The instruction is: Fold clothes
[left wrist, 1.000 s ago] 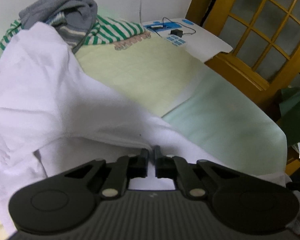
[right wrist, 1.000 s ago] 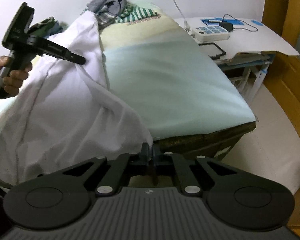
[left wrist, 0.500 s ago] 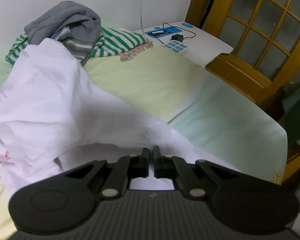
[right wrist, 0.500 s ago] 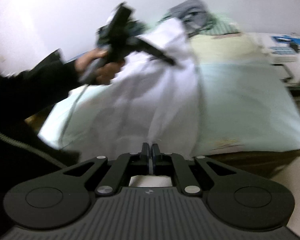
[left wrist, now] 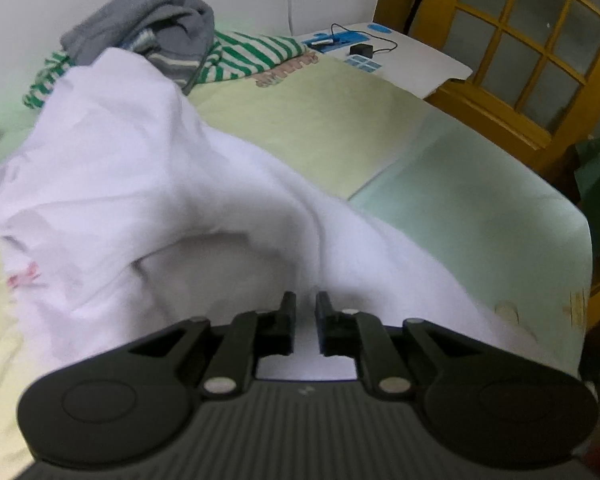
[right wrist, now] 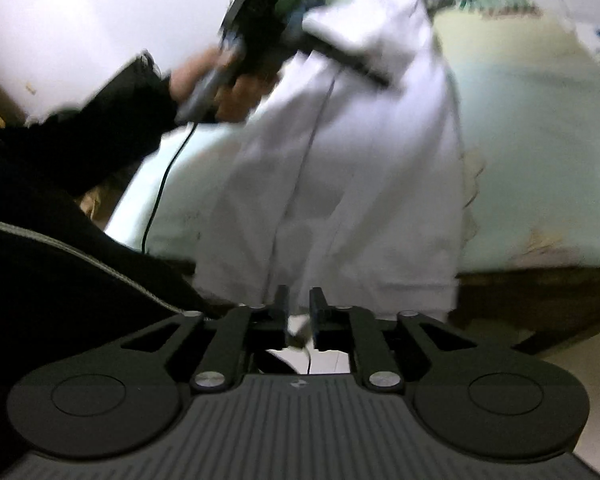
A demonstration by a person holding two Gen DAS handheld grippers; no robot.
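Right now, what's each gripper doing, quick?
Left gripper: open, over the white garment, gripping nothing.
Right gripper: open, at the garment's hem, gripping nothing.

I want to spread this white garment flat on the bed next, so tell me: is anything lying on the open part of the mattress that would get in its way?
Nothing visible does. The yellow and pale green mattress cover beside the white garment is bare. The pile of grey and green-striped clothes sits at the far end, against the wall.

left gripper (left wrist: 305,312): matte black, two blocky fingers, silver pivot screws, ribbed grey housing, round side discs | right gripper (right wrist: 299,305): same build | black cable (right wrist: 156,196) trailing from handle | black sleeve (right wrist: 112,120), pale cuff edge
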